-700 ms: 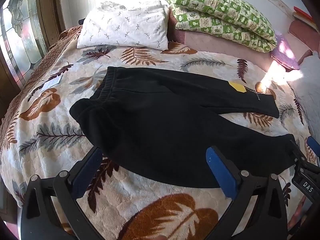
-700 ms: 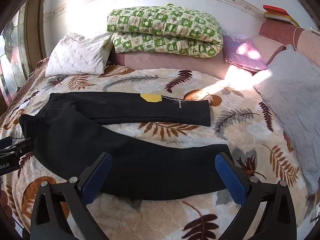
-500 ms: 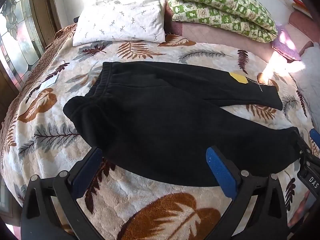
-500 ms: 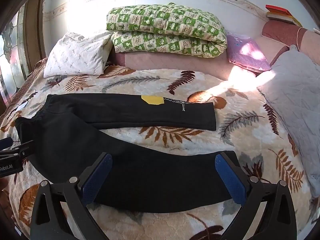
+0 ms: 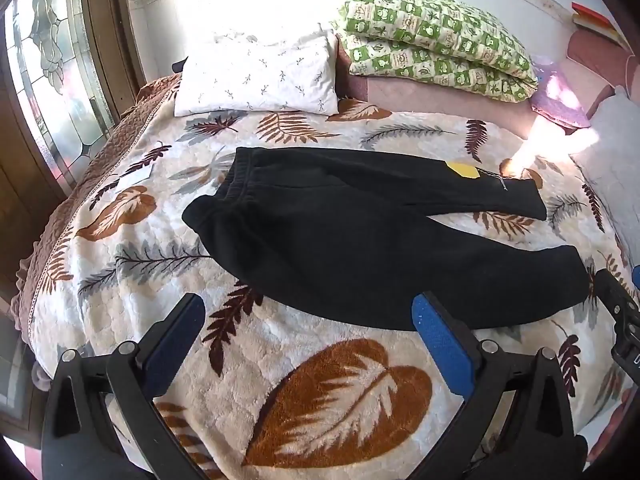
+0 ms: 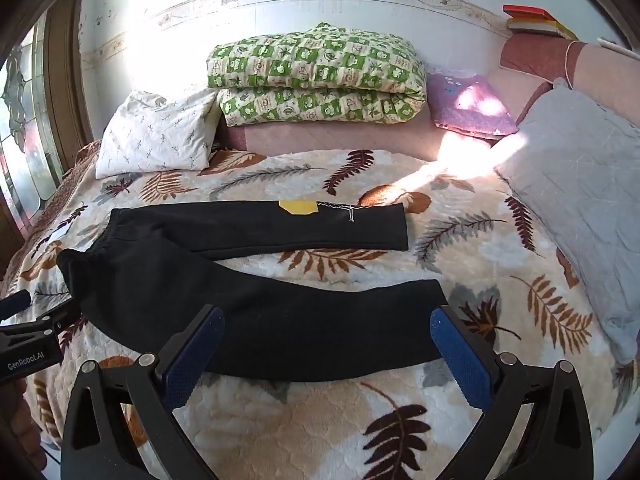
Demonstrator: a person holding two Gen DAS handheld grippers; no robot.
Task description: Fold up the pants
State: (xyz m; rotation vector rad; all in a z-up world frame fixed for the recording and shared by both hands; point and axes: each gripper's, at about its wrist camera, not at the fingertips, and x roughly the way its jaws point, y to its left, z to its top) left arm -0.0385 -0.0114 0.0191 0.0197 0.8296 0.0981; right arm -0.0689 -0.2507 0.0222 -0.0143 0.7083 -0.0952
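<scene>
Black fleece pants (image 5: 340,236) spread flat across centre frame on a leaf-patterned plush bed blanket (image 5: 320,392), waistband toward the left, legs parted toward the right, a yellow patch (image 5: 463,169) on the upper leg. Left tongs (image 5: 308,344) at lower frame, spread fully wide, gripping nothing, poised above blanket just short of the lower leg. Right tongs (image 6: 326,350) likewise fully wide and empty, straddling the lower leg's cuff end. White sprigged pillow (image 6: 158,136) upper left; green checked folded quilt (image 6: 316,76) top centre.
</scene>
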